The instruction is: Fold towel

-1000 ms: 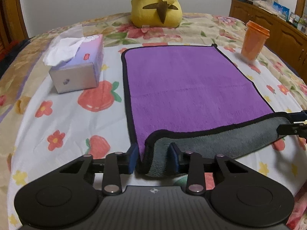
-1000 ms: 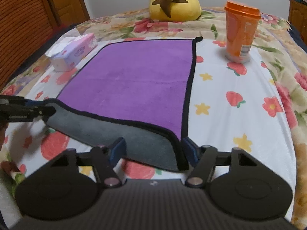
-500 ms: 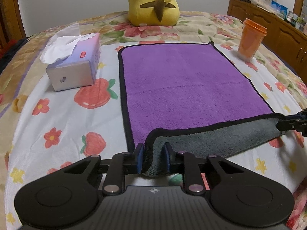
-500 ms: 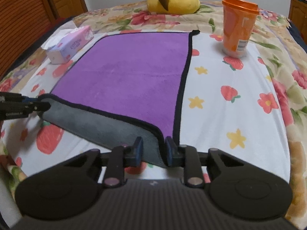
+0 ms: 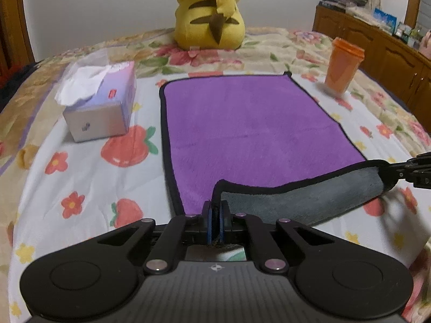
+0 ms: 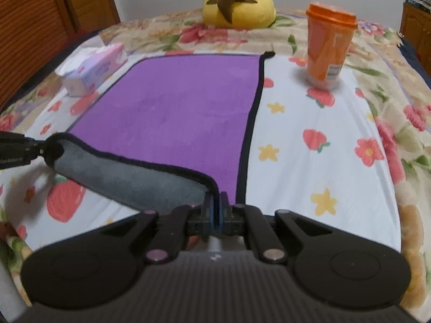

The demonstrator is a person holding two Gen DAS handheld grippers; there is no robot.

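I work over a bed point(image 5: 80, 188) covered by a white sheet printed with strawberries, flowers and yellow stars; a beige floral quilt point(image 5: 269, 45) lies under it toward the far end. The far wall point(image 5: 107, 5) is plain, pale grey and evenly lit. To my right runs a low wooden cabinet point(image 5: 377, 45) with panelled doors, its top crowded with small items too blurred to identify. To my left stands dark brown wooden furniture point(image 6: 35, 27) with horizontal slats. The lighting is soft and indoor, with faint shadows.
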